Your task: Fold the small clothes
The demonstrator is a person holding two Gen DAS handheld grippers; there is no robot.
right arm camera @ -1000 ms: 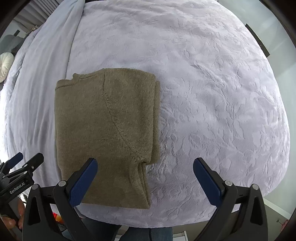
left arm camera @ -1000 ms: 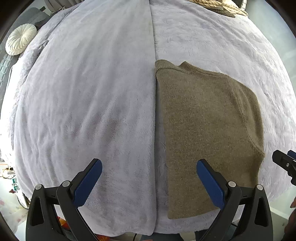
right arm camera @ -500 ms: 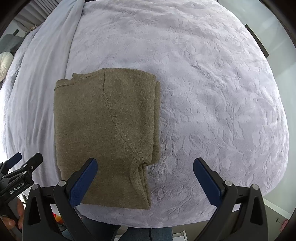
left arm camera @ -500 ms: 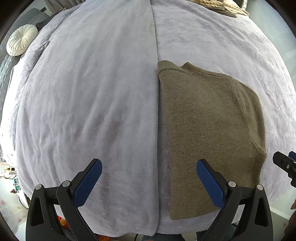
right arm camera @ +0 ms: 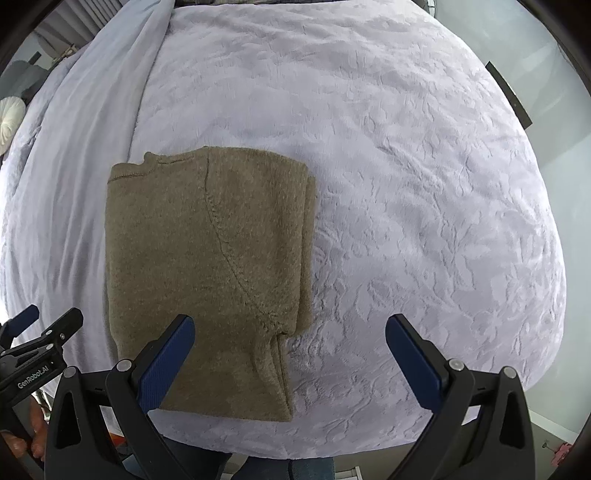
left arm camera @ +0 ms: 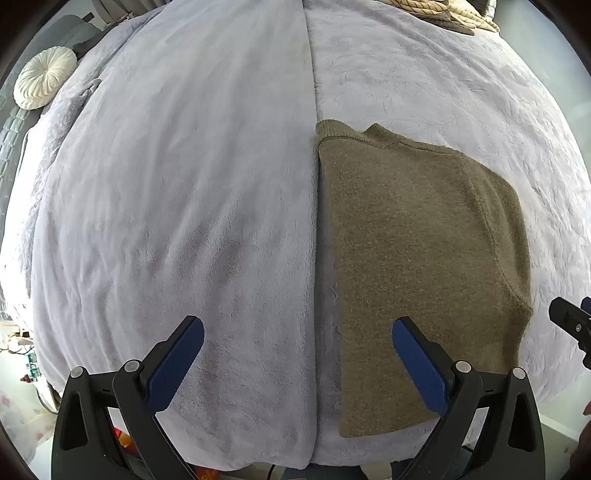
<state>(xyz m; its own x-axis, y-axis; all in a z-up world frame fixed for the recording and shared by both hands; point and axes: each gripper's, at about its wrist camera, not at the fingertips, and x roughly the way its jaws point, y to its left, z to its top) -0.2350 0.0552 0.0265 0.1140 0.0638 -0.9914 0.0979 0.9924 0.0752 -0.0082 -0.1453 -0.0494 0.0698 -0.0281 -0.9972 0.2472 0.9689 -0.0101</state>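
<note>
**Meanwhile, a Folded Sweater on the Bed, Both Grippers Spread Wide**

Beneath everything lay the bed, covered in pale lavender-grey plush. It came in two pieces: a smooth blanket on the left and an embossed, leaf-patterned cover on the right, meeting along a straight seam that ran away from the cameras.

On the patterned cover, its left edge just beside that seam, rested the olive-brown knit sweater. It was folded into a tall rectangle and lay flat, collar at the far end and hem toward the near edge of the bed. A curved sleeve seam crossed its top layer, and along its right side the stacked folded layers showed as a thick edge.

The left gripper hung above the near edge of the bed with its blue-padded fingers spread wide and nothing between them; its right finger overlapped the sweater's lower part in the left wrist view. The right gripper was likewise released and empty, its left finger over the sweater's lower part and its right finger over bare cover.

Far off to the left sat a round cream pleated cushion, and at the far right end of the bed lay a beige woven item.
</note>
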